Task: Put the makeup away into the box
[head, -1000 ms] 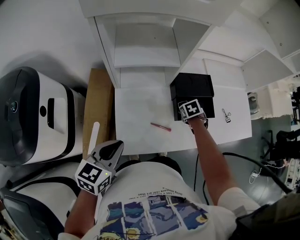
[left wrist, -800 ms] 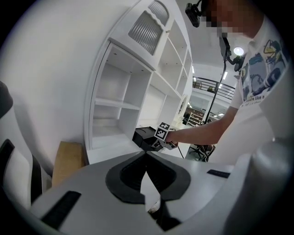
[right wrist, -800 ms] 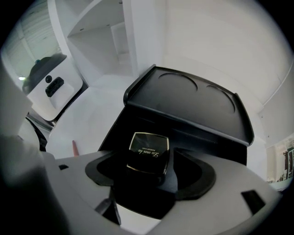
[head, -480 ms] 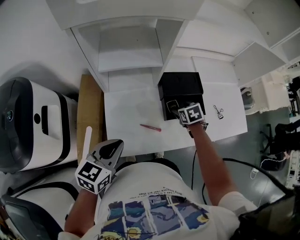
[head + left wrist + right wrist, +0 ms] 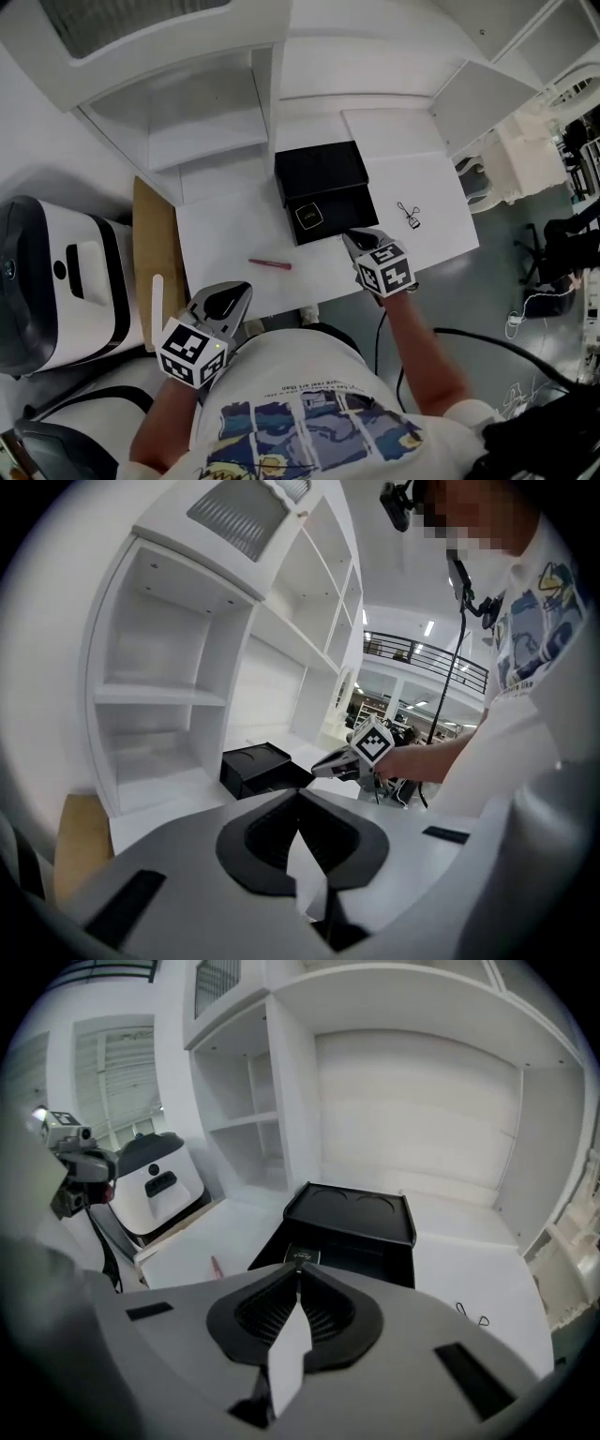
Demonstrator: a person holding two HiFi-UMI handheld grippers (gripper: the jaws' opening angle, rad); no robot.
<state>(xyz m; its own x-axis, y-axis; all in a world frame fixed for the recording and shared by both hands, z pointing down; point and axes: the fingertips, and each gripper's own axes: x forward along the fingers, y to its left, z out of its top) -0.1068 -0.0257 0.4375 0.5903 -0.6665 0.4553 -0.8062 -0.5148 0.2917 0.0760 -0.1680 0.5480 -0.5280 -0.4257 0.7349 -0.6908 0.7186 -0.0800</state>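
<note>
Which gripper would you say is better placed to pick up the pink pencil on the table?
Left, I'd say. The left gripper, jaws shut and empty, sits nearest the pink pencil; the right gripper, jaws just closed on nothing, is beside the black box, farther away.

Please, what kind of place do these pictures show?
Probably a mock dressing corner set up inside a large hall: a white desk with built-in shelves, a black box on it, and a railed balcony in the background.
</note>
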